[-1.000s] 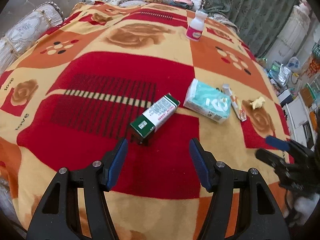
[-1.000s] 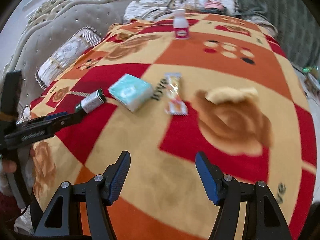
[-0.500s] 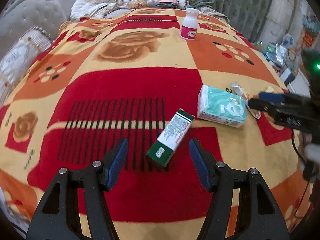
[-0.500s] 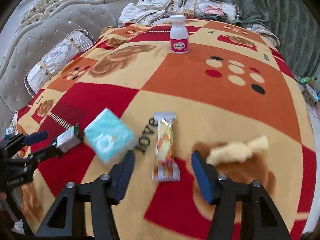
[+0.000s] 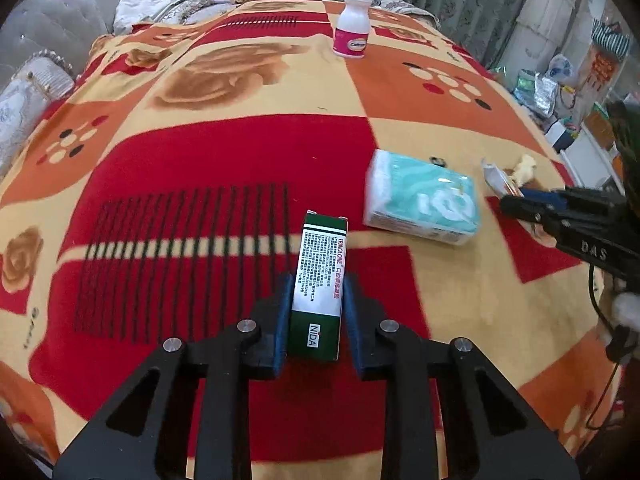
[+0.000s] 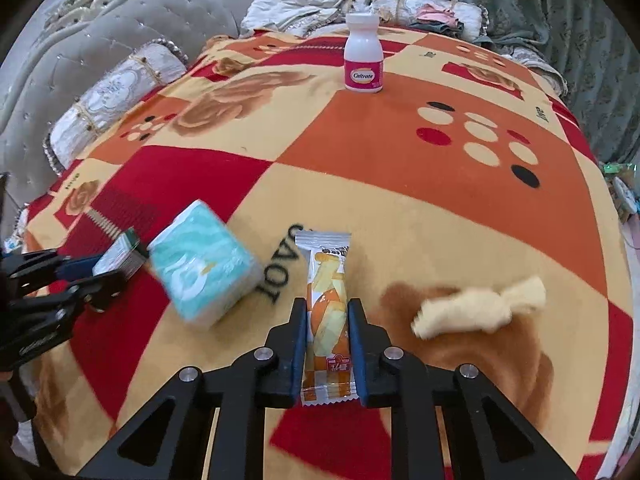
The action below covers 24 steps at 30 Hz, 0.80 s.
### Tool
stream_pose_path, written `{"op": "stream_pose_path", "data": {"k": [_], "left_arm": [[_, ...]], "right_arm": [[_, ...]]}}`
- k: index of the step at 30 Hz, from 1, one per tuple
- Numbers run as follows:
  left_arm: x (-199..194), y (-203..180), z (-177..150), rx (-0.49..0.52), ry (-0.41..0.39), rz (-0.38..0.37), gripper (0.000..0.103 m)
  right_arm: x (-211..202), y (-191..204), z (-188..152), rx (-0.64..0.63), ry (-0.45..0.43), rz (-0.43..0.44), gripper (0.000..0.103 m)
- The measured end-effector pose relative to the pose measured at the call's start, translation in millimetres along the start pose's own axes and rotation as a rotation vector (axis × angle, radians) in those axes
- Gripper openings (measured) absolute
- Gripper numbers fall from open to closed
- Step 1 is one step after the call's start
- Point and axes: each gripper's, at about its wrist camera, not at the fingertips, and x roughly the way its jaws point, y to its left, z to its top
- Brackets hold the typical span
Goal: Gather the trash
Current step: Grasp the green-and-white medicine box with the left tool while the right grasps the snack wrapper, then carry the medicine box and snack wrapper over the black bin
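The green and white box (image 5: 318,292) sits right between the blue pads of the left gripper (image 5: 316,312), long side pointing away from the camera, and the pads are pinching it on both sides. It lies on a red patch of the blanket (image 5: 240,92) that covers the bed.

Same deal on the other side: the orange snack wrapper (image 6: 327,312) runs lengthwise between the pads of the right gripper (image 6: 328,338), which is clamped on its lower half, with the wrapper's top end sticking out past the fingertips.

A teal tissue pack (image 6: 202,268) lies between the two grabs, just left of the wrapper and just right of the box. A crumpled yellowish wad (image 6: 480,308) lies to the right of the wrapper, near it but not touching.

Further up the bed, well apart from everything else, a white bottle (image 6: 363,54) with a pink label stands upright. Pillows (image 6: 116,100) are piled at the head end and along the left side.
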Motion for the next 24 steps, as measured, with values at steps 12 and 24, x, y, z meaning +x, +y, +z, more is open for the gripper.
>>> {"op": "stream_pose_path", "data": {"k": [12, 24], "left_arm": [[-36.3, -62.5, -33.2, 0.007, -0.029, -0.069, 0.022], [-49.3, -131.4, -52.5, 0.076, -0.065, -0.075, 0.022]], "right_arm": [[-67.5, 1.8, -73.7, 0.037, -0.056, 0.039, 0.018], [-105.2, -21.1, -125.2, 0.125, -0.086, -0.002, 0.018]]}}
